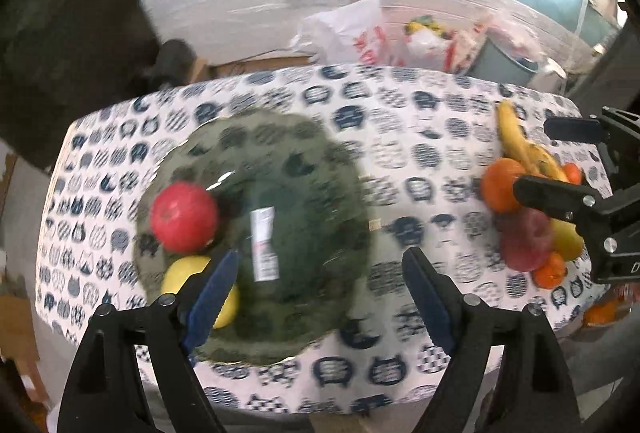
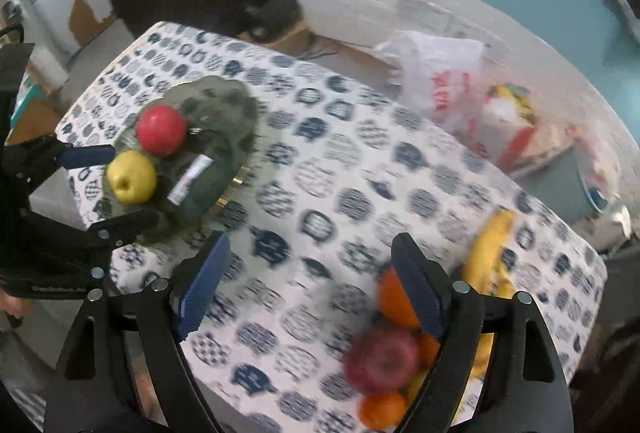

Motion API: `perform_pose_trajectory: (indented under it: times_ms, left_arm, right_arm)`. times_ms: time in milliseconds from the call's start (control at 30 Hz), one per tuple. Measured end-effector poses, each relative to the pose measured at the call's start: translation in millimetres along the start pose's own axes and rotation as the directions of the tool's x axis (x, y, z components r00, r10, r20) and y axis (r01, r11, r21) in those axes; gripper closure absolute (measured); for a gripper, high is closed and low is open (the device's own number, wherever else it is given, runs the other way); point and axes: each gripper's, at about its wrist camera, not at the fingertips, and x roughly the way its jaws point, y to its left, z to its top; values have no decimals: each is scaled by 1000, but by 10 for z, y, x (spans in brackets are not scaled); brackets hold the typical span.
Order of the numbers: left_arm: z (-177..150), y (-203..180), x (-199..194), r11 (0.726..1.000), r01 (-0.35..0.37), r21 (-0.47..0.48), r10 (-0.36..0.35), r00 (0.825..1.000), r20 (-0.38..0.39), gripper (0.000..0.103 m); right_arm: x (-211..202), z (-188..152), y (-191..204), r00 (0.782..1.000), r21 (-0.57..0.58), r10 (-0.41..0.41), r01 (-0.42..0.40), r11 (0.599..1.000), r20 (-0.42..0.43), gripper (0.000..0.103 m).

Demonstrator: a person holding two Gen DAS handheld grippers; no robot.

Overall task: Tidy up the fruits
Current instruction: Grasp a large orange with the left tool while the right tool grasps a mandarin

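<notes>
A red apple (image 1: 184, 216) and yellow apple (image 2: 131, 177) lie in the green glass plate (image 1: 304, 153), whose white label (image 1: 264, 243) is unreadable. Remaining fruit (image 1: 528, 193) is piled on the tablecloth (image 1: 400, 121). Left gripper (image 1: 320, 285) and right gripper (image 2: 308, 281) gape wide, empty.

We note motion blur across the fruit pile (image 2: 394, 349) in both views, so we cannot count its pieces. The yellow apple (image 1: 200, 287) is partly hidden behind the left gripper (image 1: 320, 293). The label (image 1: 264, 245) on the plate (image 1: 304, 313) is unreadable.
</notes>
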Motion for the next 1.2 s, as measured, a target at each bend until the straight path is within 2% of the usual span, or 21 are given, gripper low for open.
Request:
perform_pose_trajectory:
  times_ms: [233, 533, 767, 1200]
  left_arm:
    - [175, -556, 54, 996, 39, 81, -37, 999, -26, 17]
    - [345, -1083, 256, 988, 78, 131, -69, 995, -75, 17]
    - [483, -1489, 458, 974, 152, 166, -132, 983, -128, 17]
    - [603, -1844, 950, 964, 170, 203, -129, 971, -201, 17]
  right_arm:
    - [-300, -336, -552, 996, 79, -88, 86, 993, 15, 16]
    - [-377, -712, -1129, 989, 186, -147, 145, 972, -4, 15]
    - [-420, -958, -1519, 985, 262, -168, 170, 950, -29, 15]
    - [-261, -1231, -1966, 980, 343, -179, 198, 918, -87, 15]
